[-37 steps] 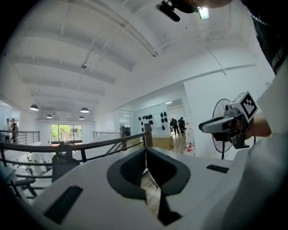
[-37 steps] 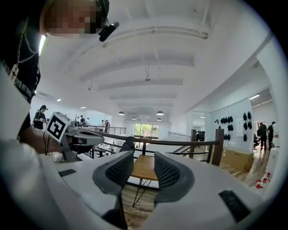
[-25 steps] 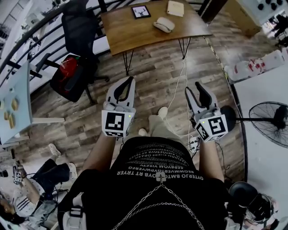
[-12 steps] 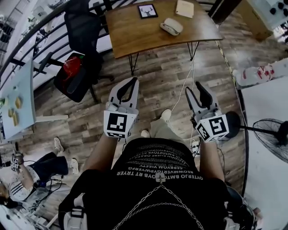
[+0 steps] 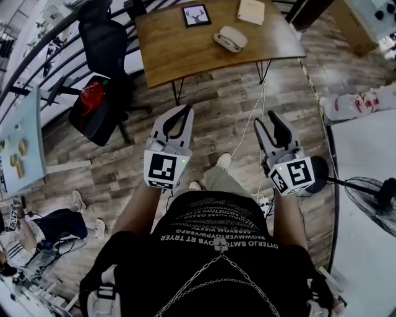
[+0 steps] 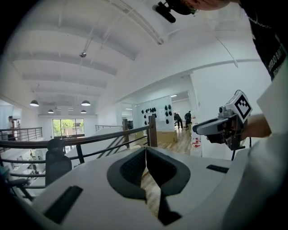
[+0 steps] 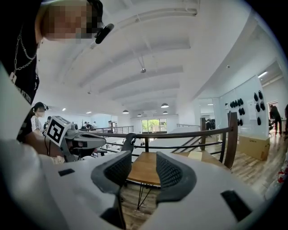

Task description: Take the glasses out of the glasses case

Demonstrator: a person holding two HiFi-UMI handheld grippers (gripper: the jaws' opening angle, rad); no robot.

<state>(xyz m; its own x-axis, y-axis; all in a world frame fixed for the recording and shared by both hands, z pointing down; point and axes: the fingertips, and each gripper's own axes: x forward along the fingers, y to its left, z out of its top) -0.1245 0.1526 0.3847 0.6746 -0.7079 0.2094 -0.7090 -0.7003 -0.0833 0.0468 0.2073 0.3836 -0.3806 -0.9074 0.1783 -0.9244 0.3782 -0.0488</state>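
A closed, pale oval glasses case [image 5: 230, 39] lies on the wooden table [image 5: 185, 49] far ahead of me in the head view; no glasses show. Both grippers hang in the air over the wood floor, well short of the table. My left gripper [image 5: 184, 112] has its jaws pressed together on nothing, and the left gripper view [image 6: 145, 151] shows the pads meeting. My right gripper [image 5: 267, 121] stands open and empty. In the right gripper view [image 7: 143, 167] the table's top [image 7: 139, 179] shows through the gap. Each gripper also sees the other: left gripper [image 7: 68, 134], right gripper [image 6: 223, 126].
A framed picture [image 5: 194, 15] and a notebook [image 5: 252, 11] share the table. A black office chair [image 5: 106, 38] and a red bag [image 5: 91, 99] stand to its left. A cable [image 5: 247, 127] crosses the floor, a fan [image 5: 375, 197] stands at right, and a seated person [image 5: 57, 224] is at lower left.
The head view has swung slightly, so the table sits a little differently in frame. Both grippers hold the same posture, left shut and right open.
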